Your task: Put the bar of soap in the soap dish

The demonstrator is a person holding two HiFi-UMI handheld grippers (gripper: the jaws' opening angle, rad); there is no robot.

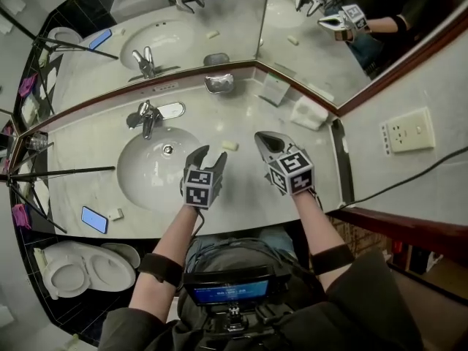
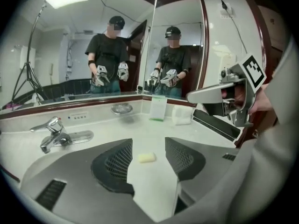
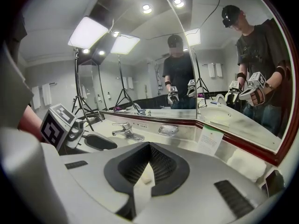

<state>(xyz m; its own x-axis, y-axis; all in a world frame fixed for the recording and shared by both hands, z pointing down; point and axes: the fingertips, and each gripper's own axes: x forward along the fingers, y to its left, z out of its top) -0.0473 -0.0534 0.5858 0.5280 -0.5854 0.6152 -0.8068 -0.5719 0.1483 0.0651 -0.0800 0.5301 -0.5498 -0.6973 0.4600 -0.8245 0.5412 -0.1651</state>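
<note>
The bar of soap is a small, pale cream block lying flat on the worktop, just right of the basin, its long axis left-right. The left tool is released, jaws apart and short of the soap. The right tool is clenched and empty. The inside of the soap dish is unclear.

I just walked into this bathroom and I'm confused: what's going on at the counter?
A person at the pale stone counter holds a claw in each hand. The left claw, jaws apart, points at the small pale yellow bar of soap lying on the counter ahead of it, not gripped. The right claw is shut and empty beside it. The shiny metal soap dish sits by the mirror and looks empty.
</note>
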